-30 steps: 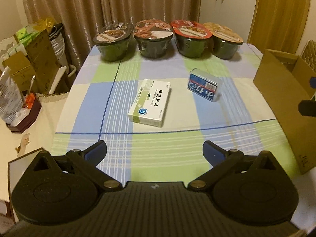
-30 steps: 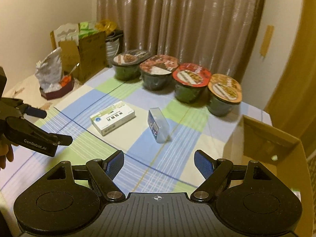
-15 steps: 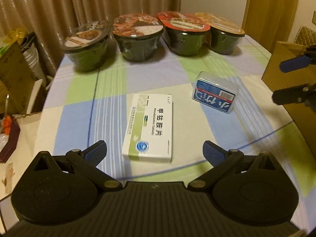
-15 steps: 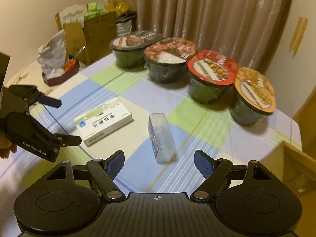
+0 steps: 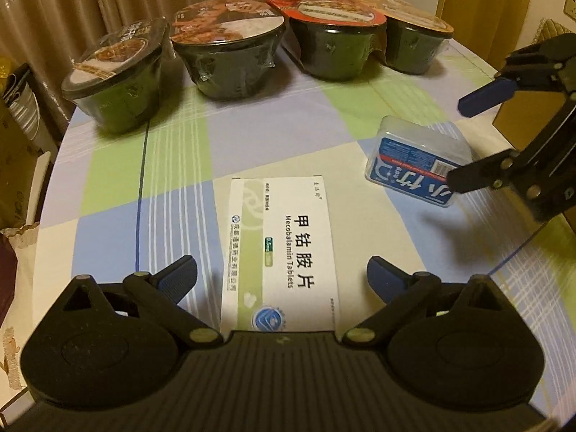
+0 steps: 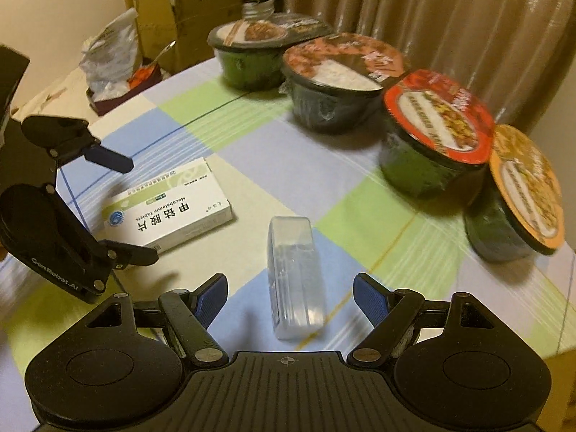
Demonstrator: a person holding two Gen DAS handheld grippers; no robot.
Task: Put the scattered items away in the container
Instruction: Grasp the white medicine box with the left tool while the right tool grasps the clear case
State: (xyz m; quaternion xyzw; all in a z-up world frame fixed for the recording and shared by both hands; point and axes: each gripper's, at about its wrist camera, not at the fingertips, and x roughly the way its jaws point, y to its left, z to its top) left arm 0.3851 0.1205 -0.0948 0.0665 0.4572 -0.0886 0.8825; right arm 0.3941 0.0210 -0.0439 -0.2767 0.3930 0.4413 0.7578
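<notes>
A white and green medicine box (image 5: 282, 248) lies flat on the checked tablecloth, its near end between the open fingers of my left gripper (image 5: 282, 277). The same medicine box (image 6: 169, 210) shows at the left in the right wrist view, with the left gripper (image 6: 138, 208) open around it. A clear plastic box with a blue label (image 5: 417, 165) lies to its right. That clear box (image 6: 295, 270) sits on its edge between the open fingers of my right gripper (image 6: 291, 297). The right gripper (image 5: 464, 140) appears open at the right edge of the left wrist view.
Several sealed noodle bowls (image 5: 230, 57) stand in a row along the table's far side. A corner of a cardboard box (image 5: 522, 115) shows behind the right gripper. Cardboard boxes and bags (image 6: 162, 18) crowd a side surface left of the table.
Both grippers have moved forward and down toward the table. The left now straddles the medicine box's near end, the right straddles the clear box. Both stay open.
</notes>
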